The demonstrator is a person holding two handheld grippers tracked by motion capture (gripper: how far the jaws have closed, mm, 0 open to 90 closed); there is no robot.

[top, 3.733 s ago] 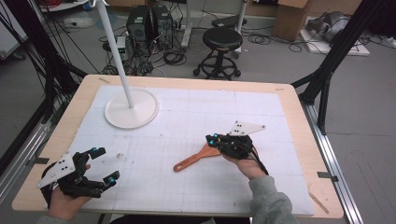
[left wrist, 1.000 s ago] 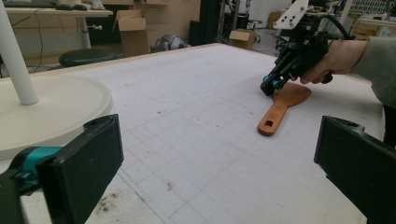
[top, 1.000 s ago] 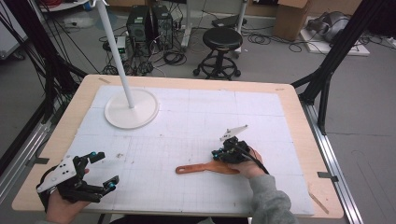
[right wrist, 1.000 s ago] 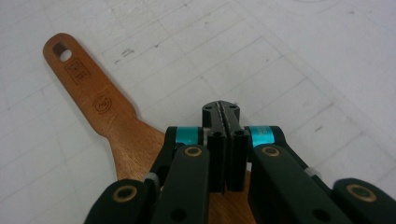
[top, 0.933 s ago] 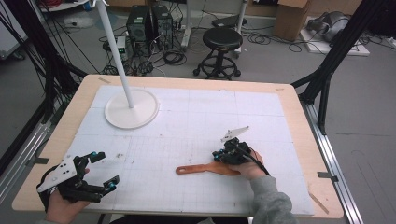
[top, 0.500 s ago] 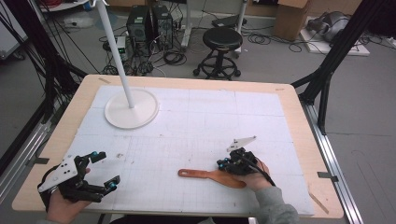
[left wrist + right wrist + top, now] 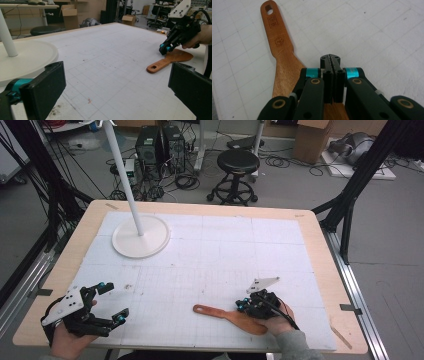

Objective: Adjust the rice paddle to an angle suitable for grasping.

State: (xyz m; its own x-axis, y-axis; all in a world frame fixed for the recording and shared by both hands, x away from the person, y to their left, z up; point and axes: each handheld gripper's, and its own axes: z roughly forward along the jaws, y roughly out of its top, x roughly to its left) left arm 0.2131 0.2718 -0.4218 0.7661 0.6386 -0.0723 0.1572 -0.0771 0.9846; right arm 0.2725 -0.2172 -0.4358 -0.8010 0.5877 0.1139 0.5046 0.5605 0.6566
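On table | spatula (image 7: 231,315): 1 (wooden) | lamp base (image 7: 140,236): 1

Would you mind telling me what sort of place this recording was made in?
Most likely a lab or workshop. A gridded work table stands inside a black frame, computer towers and loose cables sit on the floor behind it, and cardboard boxes stand about.

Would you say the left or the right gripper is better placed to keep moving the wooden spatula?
Probably the right. The right gripper, jaws shut, sits over the wooden spatula; whether it presses on the blade is unclear. The left gripper stands open, far off at the table's near left corner.
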